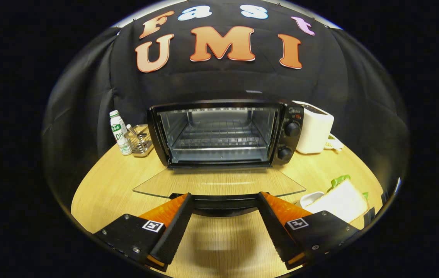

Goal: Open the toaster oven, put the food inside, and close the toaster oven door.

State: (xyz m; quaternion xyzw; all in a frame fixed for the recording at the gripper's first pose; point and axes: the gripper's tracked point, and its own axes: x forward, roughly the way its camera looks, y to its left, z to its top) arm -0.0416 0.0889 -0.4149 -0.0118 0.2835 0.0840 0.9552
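The toaster oven (219, 133) stands on the wooden table (107, 181) facing the gripper (225, 200), its long side running crosswise; its glass door (219, 183) lies folded flat toward the fingers, the dark handle (225, 202) between their tips, and inside only a wire rack (219, 139) shows. The gripper's fingers are spread wide, gripping nothing. The sandwich (339, 200) lies just right of the right finger, long axis slanting away toward the oven.

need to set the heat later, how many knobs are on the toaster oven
2, both on the panel right of the open toaster oven cavity: upper knob, lower knob beneath it. The hand-held gripper is open at the door handle.
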